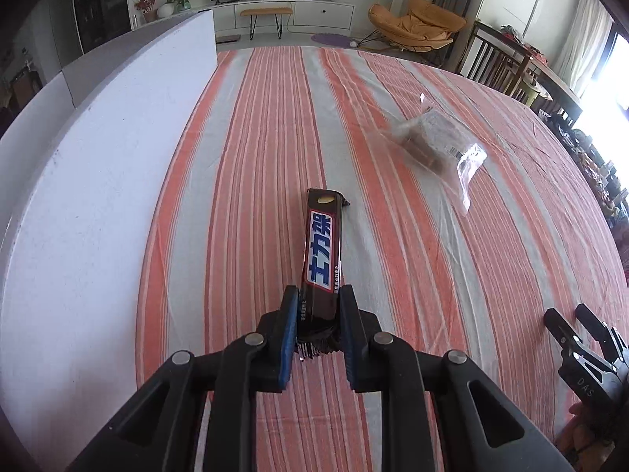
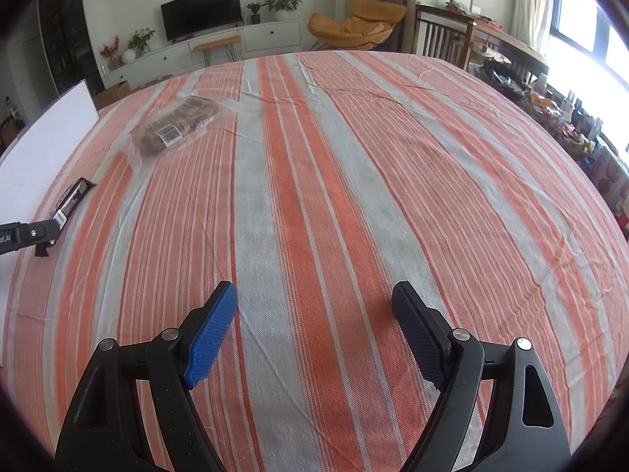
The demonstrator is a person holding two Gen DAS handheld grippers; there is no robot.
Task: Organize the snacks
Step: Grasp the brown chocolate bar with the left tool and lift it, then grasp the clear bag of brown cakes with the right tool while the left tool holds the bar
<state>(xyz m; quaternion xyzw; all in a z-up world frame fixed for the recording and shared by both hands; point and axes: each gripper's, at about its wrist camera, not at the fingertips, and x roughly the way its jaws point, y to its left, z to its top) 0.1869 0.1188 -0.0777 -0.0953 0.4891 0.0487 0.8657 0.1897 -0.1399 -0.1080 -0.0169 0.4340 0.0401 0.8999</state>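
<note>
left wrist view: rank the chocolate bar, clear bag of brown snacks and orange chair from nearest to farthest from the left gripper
1. chocolate bar: clamped between the left gripper fingers, centre.
2. clear bag of brown snacks: on the striped cloth, ahead to the right.
3. orange chair: on the floor beyond the table, far right.

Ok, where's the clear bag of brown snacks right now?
The clear snack bag lies on the striped tablecloth, beyond and right of the chocolate bar in the left gripper; the right wrist view shows it far left.

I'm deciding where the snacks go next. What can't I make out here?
- Clear bag: motion-blurred in the left wrist view; its brown contents aren't identifiable in either view.
- Bar: its near end is hidden between the left gripper pads.
- Any bin or tray: none in frame.
- Right gripper: open, empty.
</note>
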